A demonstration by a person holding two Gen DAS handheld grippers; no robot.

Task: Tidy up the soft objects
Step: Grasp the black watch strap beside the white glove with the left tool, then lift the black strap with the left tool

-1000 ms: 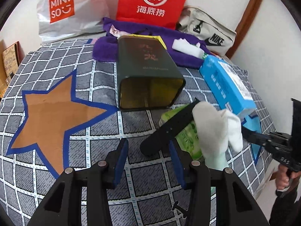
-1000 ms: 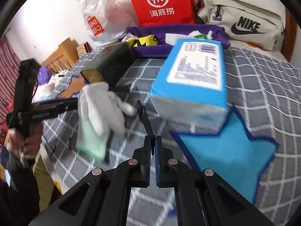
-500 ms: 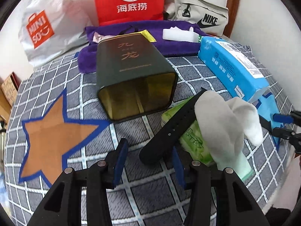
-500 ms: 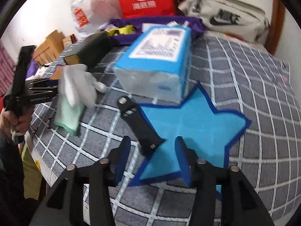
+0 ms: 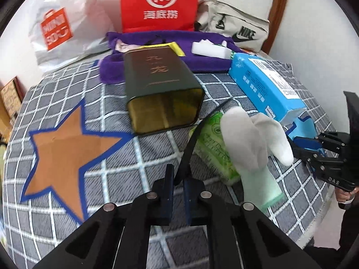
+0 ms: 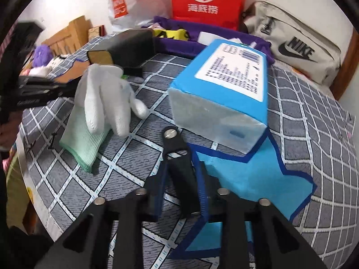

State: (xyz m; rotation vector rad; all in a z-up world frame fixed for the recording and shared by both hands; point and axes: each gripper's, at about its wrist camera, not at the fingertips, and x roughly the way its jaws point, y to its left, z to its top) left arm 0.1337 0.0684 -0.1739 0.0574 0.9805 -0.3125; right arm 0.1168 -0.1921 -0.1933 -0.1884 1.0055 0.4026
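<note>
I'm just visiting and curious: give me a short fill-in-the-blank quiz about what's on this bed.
1. The white glove has a pale ___ cuff.
2. The dark tin lies on its ___, open end towards the left camera.
3. The left fingers pinch one end of a ___ strap.

Missing words: green; side; black

Both wrist cameras sit close above the bedspread [image 5: 67, 103], angled steeply downward toward 12 o'clock. Shared field: white glove [image 5: 249, 139] [image 6: 105, 98], blue tissue pack [image 5: 267, 87] [image 6: 226, 89], red bag [image 5: 160, 3] [image 6: 207, 0].
</note>
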